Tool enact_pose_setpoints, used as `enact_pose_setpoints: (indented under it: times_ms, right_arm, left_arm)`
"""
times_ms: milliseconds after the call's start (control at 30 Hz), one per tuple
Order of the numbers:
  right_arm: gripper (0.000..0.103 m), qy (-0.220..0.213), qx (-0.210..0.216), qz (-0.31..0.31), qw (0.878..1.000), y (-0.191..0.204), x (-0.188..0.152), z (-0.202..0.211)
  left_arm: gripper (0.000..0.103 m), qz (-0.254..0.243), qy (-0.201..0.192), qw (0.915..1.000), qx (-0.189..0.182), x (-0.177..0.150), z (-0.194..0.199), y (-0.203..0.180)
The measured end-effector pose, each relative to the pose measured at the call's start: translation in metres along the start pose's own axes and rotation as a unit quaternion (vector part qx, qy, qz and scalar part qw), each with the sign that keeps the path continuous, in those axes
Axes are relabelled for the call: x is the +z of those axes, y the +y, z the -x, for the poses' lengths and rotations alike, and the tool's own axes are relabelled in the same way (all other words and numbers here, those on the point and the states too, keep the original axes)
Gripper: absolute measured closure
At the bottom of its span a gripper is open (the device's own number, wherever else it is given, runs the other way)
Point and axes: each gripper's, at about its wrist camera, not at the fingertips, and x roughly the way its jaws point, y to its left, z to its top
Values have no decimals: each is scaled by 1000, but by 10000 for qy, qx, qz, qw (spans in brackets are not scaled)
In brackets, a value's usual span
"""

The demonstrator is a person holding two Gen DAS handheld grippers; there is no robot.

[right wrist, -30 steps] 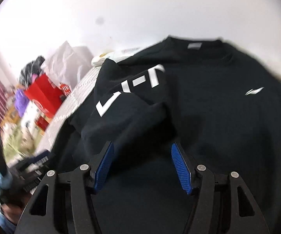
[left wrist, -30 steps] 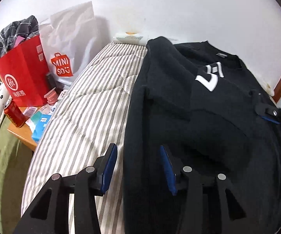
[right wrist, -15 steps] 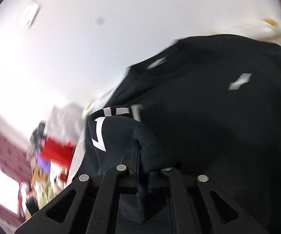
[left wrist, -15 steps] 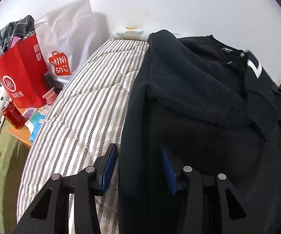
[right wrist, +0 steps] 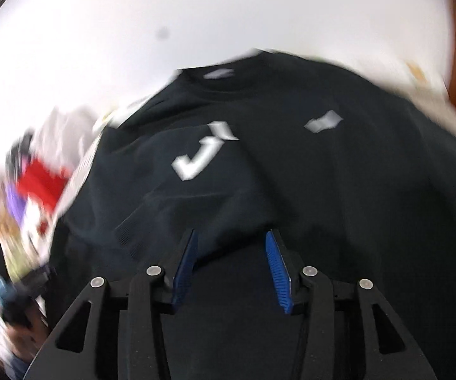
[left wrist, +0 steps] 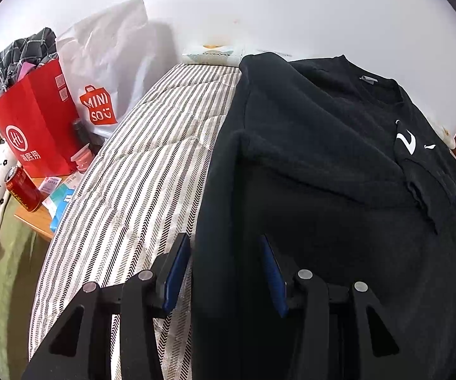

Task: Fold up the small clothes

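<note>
Nearest the left wrist camera, the left gripper (left wrist: 224,269) stands with its blue-padded fingers (left wrist: 175,272) spread apart, straddling the near left edge of a black sweatshirt (left wrist: 322,190) that lies on a striped mattress (left wrist: 139,190). The cloth's edge runs up between the pads, and I cannot tell whether either pad touches it. Beyond the gripper, the sweatshirt covers the right part of the mattress, and its left sleeve (left wrist: 307,145) is folded over the chest, the cuff end with a white mark (left wrist: 406,139) lying toward the right edge. The collar (left wrist: 370,82) points to the far end of the mattress, by the white wall (left wrist: 291,9).

Off the left edge of the mattress, a wooden side table (left wrist: 34,218) carries a red can (left wrist: 22,183), with a red paper bag (left wrist: 34,126) and a white Miniso bag (left wrist: 107,72) farther back. A tissue pack (left wrist: 212,55) sits at the far end of the mattress.

Seen from the right wrist, in a blurred frame, the right gripper (right wrist: 231,259) hangs over the garment's lower front with its fingers (right wrist: 275,266) parted and nothing pinched. The folded sleeve's hem (right wrist: 196,221) lies just ahead of the pads, and the collar (right wrist: 228,72) is farther on.
</note>
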Motion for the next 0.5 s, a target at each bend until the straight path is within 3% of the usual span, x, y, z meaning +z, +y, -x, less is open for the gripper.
enact_pose_setpoints:
  times_ms: [33, 133, 333, 367, 500]
  right_arm:
    - [46, -7, -27, 372, 9993, 19, 0, -3]
    - [43, 13, 146, 1048, 9944, 62, -4, -19]
    - [44, 210, 17, 1373, 9903, 85, -12, -61]
    - [47, 191, -38, 1426, 9896, 88, -12, -63]
    - [99, 221, 41, 1670, 9857, 85, -12, -58]
  left_arm:
    - [57, 14, 15, 10000, 14, 0, 0, 0]
    - [53, 51, 46, 10000, 22, -2, 1, 1]
    - [49, 129, -7, 9999, -20, -5, 1, 5]
    - [49, 124, -13, 9999, -20, -5, 1, 4]
    - [47, 107, -24, 9999, -22, -5, 0, 3]
